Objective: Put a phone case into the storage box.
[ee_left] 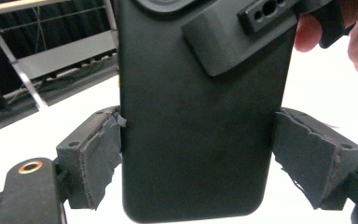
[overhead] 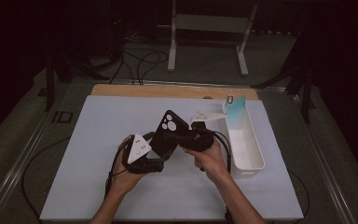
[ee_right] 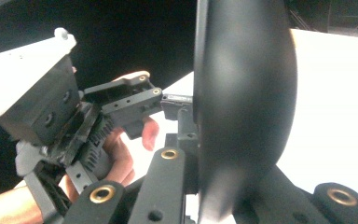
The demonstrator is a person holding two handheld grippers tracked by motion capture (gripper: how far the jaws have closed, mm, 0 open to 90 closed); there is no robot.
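2 grippers on 1 black phone case (overhead: 169, 130), held tilted above white table (overhead: 98, 177). Left gripper (ee_left: 198, 154) jaws wide, pads clamp case sides at lower end. Right gripper (ee_right: 214, 186) jaws closed on case edge near camera cutouts. White bin (overhead: 247, 149) at right, well apart.

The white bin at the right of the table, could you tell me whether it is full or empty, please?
Nearly empty: the bin shows a bare white floor, with one teal case leaning at its far end.
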